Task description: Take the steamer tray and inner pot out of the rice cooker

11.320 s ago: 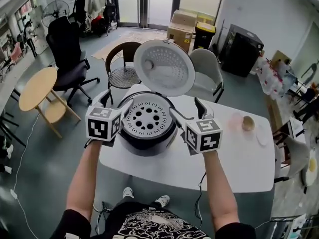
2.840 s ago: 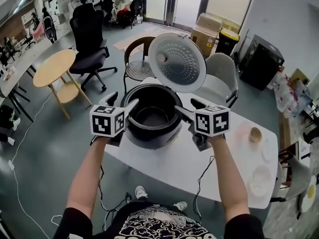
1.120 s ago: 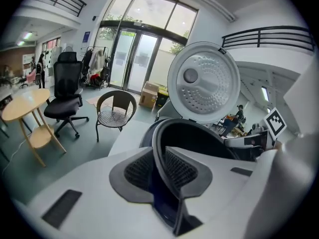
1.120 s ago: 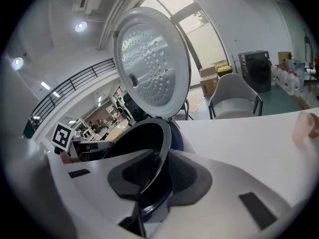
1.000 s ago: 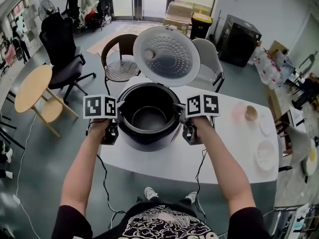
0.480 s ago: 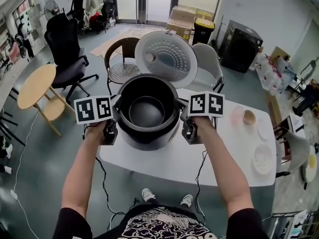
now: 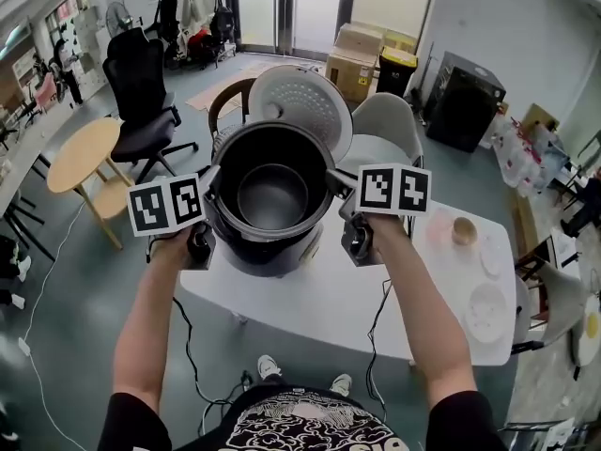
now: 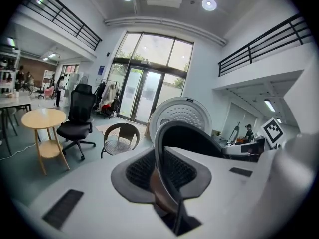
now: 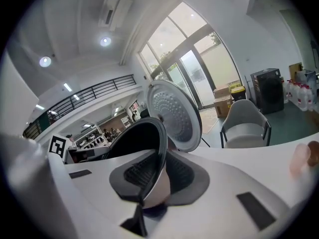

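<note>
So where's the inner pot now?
Head view, centre: the inner pot hangs by its rim between left gripper and right gripper, over the cooker.

Office-like workspace hall: tall glass double doors (image 7: pixel 291 7) at 12 o'clock, black swivel office chair (image 7: pixel 141 83) at 10, brown cardboard boxes (image 7: pixel 362 50) at 1, black mezzanine railing (image 8: pixel 259 46) overhead.

Your left gripper (image 8: pixel 162 176) has both dark pads clamped on the rim of the inner pot (image 8: pixel 192 137), whose wall runs edge-on between them. The white open lid (image 8: pixel 182 112) stands just behind the pot. Background left: round wooden table (image 8: pixel 44 118), black office chair (image 8: pixel 79 117), brown chair (image 8: pixel 118 139), glass doors (image 8: pixel 144 94).
</note>
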`<state>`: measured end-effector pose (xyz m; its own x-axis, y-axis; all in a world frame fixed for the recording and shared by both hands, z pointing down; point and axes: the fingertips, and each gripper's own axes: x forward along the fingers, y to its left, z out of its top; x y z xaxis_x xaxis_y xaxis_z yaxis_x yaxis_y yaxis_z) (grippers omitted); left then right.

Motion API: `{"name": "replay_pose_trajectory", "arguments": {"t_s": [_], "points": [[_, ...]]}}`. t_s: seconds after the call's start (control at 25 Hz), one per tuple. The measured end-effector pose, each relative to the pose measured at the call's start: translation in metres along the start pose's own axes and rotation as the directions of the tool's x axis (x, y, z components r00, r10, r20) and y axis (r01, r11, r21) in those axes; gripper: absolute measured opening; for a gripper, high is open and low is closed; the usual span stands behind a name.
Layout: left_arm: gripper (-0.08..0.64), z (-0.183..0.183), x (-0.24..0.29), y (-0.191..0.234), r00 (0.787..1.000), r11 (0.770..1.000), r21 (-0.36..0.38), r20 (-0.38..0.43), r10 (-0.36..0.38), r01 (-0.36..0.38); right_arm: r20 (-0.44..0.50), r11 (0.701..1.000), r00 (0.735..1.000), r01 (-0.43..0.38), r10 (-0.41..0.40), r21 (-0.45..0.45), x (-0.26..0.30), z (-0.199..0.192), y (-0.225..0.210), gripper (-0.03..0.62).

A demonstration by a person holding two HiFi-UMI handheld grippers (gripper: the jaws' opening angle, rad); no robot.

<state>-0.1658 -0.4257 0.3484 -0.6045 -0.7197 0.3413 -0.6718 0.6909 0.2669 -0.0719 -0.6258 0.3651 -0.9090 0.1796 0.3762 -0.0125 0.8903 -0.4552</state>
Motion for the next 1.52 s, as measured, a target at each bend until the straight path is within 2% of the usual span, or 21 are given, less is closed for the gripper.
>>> {"name": "replay_pose_trajectory", "arguments": {"t_s": [0.2,0.36,0.64,0.88,1.12,1.36,1.52], "points": [[0.069,0.002,-0.014,-0.043,0.998,1.0,0.01,0.058,0.009,-0.01,0.036,0.999,0.998,-0.042,0.042,-0.015,-0.035,0.008,-0.014,0.074],[0.067,0.004,-0.02,-0.073,0.997,1.0,0.01,0.072,0.0,-0.001,0.064,0.998,0.996,-0.062,0.061,0.007,-0.064,0.014,-0.025,0.072],[0.067,-0.001,-0.009,-0.141,0.996,0.999,0.026,0.076,-0.042,0.04,0.102,0.999,0.994,-0.034,0.032,0.019,-0.122,0.025,-0.066,0.072],[0.067,-0.015,0.022,-0.218,0.989,0.988,0.053,0.028,-0.146,0.145,0.147,0.995,0.987,0.049,-0.062,0.092,-0.187,0.021,-0.125,0.072],[0.067,-0.053,0.07,-0.31,0.963,0.96,0.086,-0.047,-0.264,0.267,0.181,0.969,0.963,0.168,-0.201,0.182,-0.258,-0.001,-0.207,0.071],[0.066,-0.106,0.109,-0.389,0.925,0.926,0.093,-0.146,-0.352,0.367,0.164,0.921,0.932,0.271,-0.324,0.281,-0.318,-0.041,-0.281,0.069],[0.066,-0.149,0.137,-0.431,0.902,0.913,0.081,-0.212,-0.376,0.4,0.128,0.884,0.914,0.324,-0.384,0.337,-0.346,-0.072,-0.33,0.069]]}}
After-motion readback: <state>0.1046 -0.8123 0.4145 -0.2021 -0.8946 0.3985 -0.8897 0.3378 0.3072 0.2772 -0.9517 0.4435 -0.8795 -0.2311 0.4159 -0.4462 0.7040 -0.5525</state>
